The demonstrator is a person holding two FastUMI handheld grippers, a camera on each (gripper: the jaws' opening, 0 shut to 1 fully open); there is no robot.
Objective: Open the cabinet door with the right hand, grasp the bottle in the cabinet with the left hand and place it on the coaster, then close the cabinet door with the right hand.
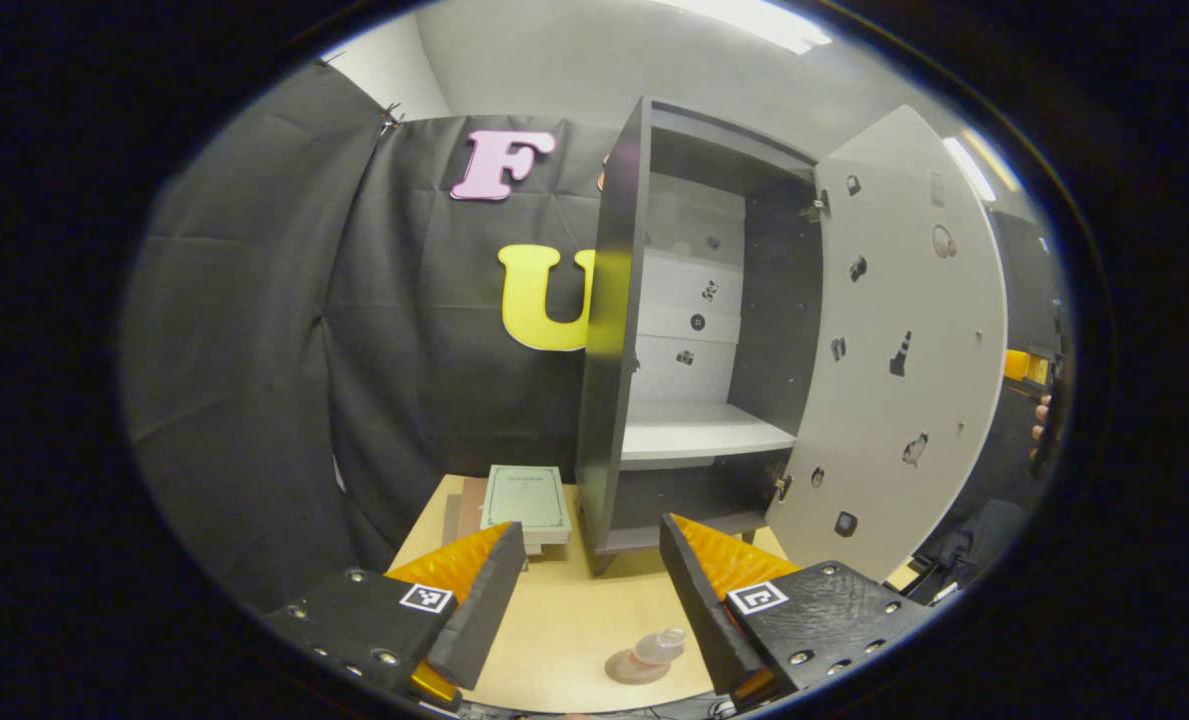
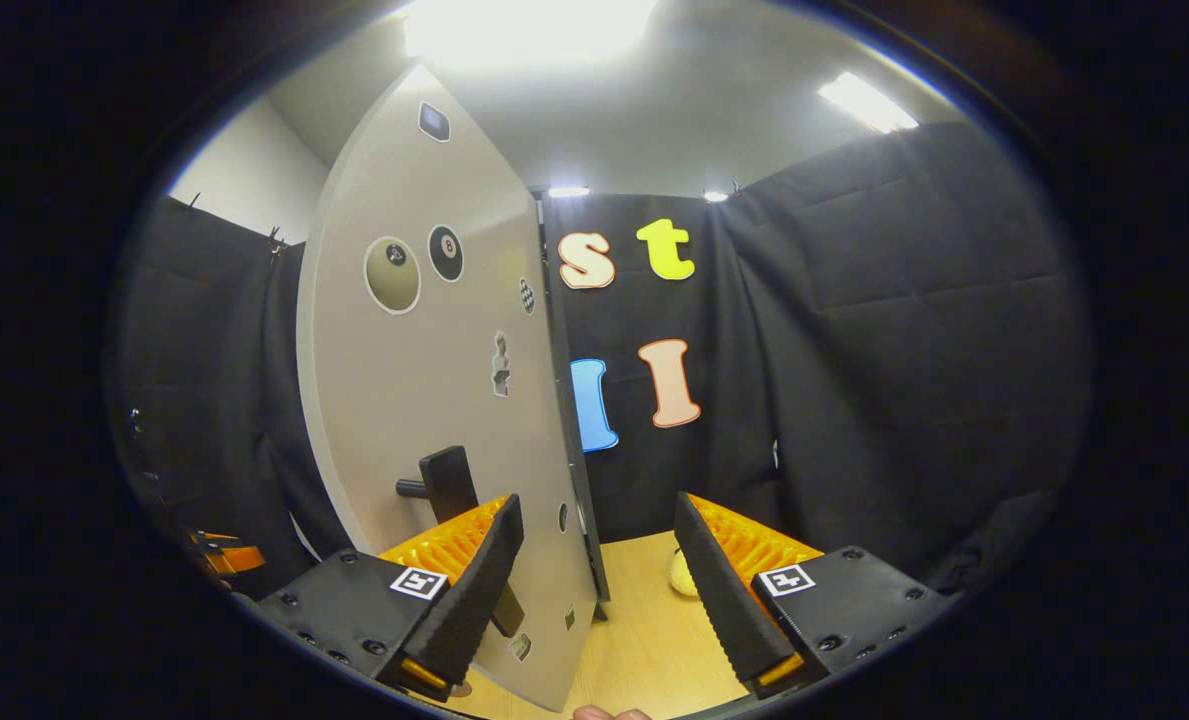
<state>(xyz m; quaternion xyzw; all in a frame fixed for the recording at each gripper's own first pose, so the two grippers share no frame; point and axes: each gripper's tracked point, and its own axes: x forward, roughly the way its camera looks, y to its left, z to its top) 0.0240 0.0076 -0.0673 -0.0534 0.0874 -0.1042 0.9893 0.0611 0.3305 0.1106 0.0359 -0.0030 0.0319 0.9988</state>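
Note:
The dark cabinet (image 1: 609,330) stands with its white door (image 1: 904,350) swung wide to the right; its white shelf (image 1: 704,432) is bare. A clear bottle (image 1: 659,646) sits on a round coaster (image 1: 622,668) on the wooden table, low between the fingers of my left gripper (image 1: 589,600), which is open and holds nothing. In the right gripper view the door (image 2: 424,400) fills the left half, its dark handle (image 2: 449,478) just behind the left finger. My right gripper (image 2: 599,590) is open, and the door's free edge runs down between its fingers.
A pale green book (image 1: 526,498) lies on the table (image 1: 564,620) left of the cabinet. A small yellow object (image 2: 682,576) rests on the table (image 2: 644,640) by the right gripper's right finger. A hand (image 1: 1040,420) shows past the door's edge.

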